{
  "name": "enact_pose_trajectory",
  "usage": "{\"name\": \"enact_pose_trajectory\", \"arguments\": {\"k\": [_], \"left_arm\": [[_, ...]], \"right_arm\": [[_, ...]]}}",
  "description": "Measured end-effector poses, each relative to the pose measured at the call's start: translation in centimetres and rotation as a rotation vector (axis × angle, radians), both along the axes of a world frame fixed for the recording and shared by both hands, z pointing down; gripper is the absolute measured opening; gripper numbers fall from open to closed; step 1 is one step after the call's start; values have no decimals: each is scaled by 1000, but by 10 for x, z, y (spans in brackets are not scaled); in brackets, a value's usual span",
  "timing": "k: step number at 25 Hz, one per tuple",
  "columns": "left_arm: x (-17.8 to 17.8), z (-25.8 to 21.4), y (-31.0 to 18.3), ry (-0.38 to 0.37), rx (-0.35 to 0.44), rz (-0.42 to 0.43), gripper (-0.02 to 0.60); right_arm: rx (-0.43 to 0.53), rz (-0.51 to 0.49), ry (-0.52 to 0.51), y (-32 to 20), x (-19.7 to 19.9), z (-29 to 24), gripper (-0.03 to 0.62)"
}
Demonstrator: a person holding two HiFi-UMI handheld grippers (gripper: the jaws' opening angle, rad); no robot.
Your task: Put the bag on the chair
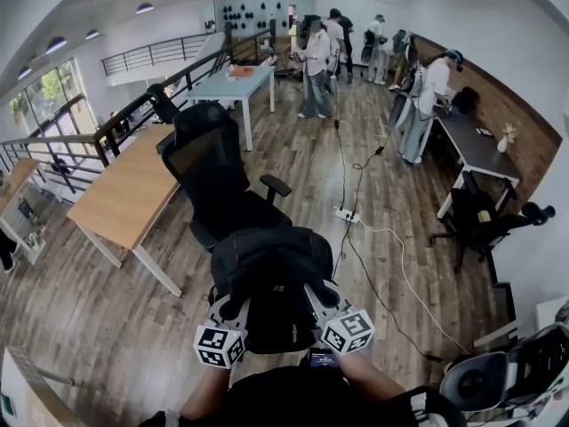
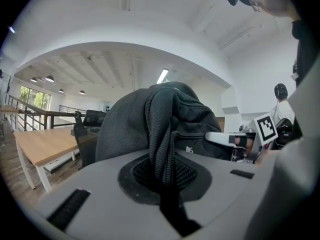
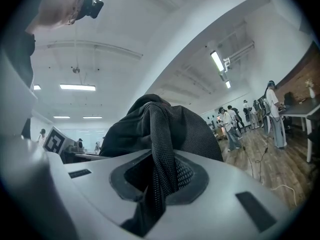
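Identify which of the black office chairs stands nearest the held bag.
The high-backed chair beside the light wooden desk, just beyond the bag; the others stand farther away.

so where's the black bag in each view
head view: bag low centre, held between left gripper and right gripper, in front of the black chair.
left gripper view: fills the centre, a mesh strap pinched in the gripper.
right gripper view: centre again, a mesh strap pinched likewise.
shared landmark: marker cubes; each gripper view shows the other gripper's cube, head view shows both.
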State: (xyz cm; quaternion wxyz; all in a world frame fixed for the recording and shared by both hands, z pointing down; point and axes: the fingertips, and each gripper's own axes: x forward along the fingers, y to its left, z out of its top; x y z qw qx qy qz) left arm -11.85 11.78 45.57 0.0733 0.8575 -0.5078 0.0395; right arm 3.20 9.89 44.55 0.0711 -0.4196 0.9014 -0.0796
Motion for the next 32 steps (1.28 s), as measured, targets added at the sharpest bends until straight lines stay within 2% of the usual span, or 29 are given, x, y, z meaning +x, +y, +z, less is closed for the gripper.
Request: {"name": "enact_pose_trajectory", "arguments": {"k": [23, 32], "left_arm": [[26, 3, -4, 11, -12, -27, 23], [40, 11, -30, 8, -33, -9, 23]], "right_arm": [[-21, -68, -47, -9, 28, -1, 64], [-55, -75, -76, -36, 43, 11, 64]]}}
